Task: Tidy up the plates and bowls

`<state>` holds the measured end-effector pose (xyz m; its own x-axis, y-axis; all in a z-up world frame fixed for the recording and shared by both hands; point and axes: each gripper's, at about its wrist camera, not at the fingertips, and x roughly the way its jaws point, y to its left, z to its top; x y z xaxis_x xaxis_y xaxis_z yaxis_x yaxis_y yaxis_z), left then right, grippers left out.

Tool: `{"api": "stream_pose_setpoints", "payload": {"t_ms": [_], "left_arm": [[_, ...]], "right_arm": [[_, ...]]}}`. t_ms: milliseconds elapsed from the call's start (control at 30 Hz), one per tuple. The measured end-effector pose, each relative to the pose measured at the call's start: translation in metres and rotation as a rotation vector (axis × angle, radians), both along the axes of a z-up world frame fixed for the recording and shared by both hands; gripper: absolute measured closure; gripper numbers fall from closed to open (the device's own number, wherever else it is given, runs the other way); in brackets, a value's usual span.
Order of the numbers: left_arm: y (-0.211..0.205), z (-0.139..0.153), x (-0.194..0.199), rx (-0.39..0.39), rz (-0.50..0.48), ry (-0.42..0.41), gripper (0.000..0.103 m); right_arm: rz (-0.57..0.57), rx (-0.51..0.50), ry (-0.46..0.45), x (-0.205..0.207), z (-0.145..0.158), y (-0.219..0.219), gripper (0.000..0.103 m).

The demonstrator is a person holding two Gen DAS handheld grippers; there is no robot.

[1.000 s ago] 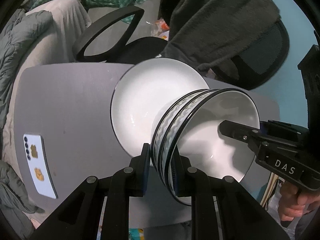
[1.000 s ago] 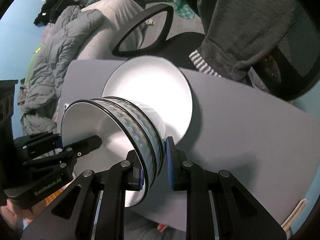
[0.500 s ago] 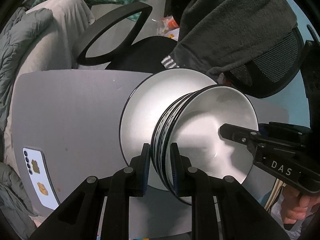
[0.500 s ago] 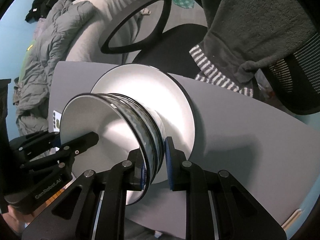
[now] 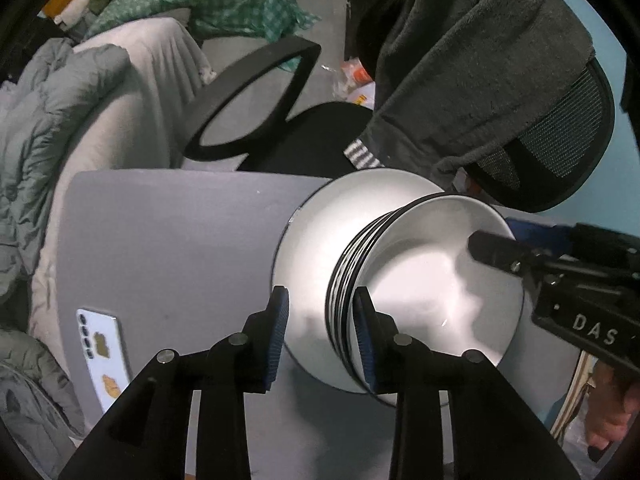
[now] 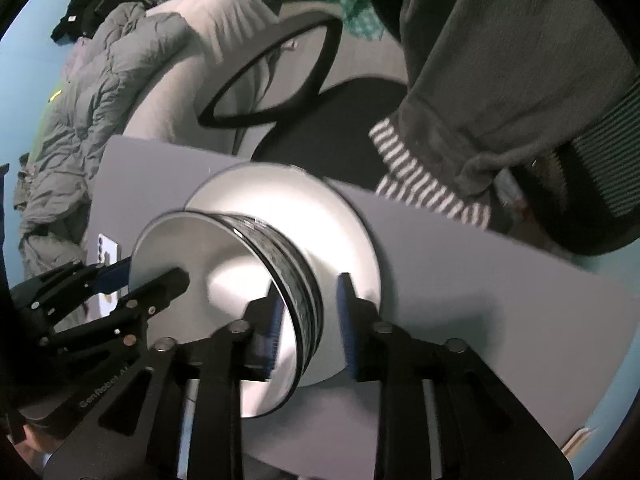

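Two stacked bowls on plate, rims between both wide-spread tools.

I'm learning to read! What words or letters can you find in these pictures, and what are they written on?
"DAS" on the right gripper, seen from the left wrist.
"GenRobot.AI" on the left gripper, seen from the right wrist, slightly blurred.
The phone has stickers, but nothing on it is readable.

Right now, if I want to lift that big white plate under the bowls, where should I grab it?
Pinch the large white black-rimmed plate at its exposed left rim, coming in low from that side; the stacked patterned bowls cover its centre.
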<state>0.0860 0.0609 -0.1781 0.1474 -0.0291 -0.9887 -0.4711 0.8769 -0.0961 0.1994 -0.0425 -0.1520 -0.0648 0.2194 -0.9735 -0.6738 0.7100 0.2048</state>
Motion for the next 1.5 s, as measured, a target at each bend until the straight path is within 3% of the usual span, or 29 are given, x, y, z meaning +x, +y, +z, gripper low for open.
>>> {"api": "stream_pose_setpoints", "payload": {"t_ms": [33,167,200,333,467,733,867,1000,1233,1500], "left_arm": [[0.000,0.005,-0.002,0.014,0.003,-0.005,0.067],[-0.002,0.036,-0.014,0.072,0.037,-0.057,0.043],[-0.002,0.048,-0.019,0.082,0.053,-0.083,0.041],[-0.004,0.083,-0.036,0.100,0.100,-0.137,0.037],[-0.014,0.117,-0.051,0.152,0.109,-0.205,0.024],[-0.044,0.164,-0.078,0.180,0.107,-0.281,0.020],[-0.062,0.179,-0.087,0.232,0.086,-0.297,0.017],[-0.077,0.187,-0.096,0.241,0.063,-0.307,0.017],[-0.091,0.190,-0.104,0.185,0.052,-0.309,0.017],[-0.100,0.201,-0.110,0.202,0.044,-0.343,0.017]], "right_arm": [[0.006,0.002,-0.020,-0.001,0.005,0.000,0.065],[0.007,0.018,-0.096,-0.004,0.034,-0.006,0.058],[0.005,0.029,-0.118,-0.007,0.045,-0.009,0.052],[0.009,0.069,-0.193,-0.019,0.083,-0.022,0.047],[-0.009,0.104,-0.248,-0.032,0.115,-0.040,0.039],[-0.022,0.125,-0.396,-0.065,0.161,-0.070,0.036],[-0.043,0.151,-0.427,-0.081,0.176,-0.082,0.035],[-0.076,0.163,-0.438,-0.092,0.185,-0.093,0.033],[-0.116,0.181,-0.450,-0.107,0.198,-0.110,0.033],[-0.144,0.175,-0.450,-0.115,0.203,-0.124,0.033]]}}
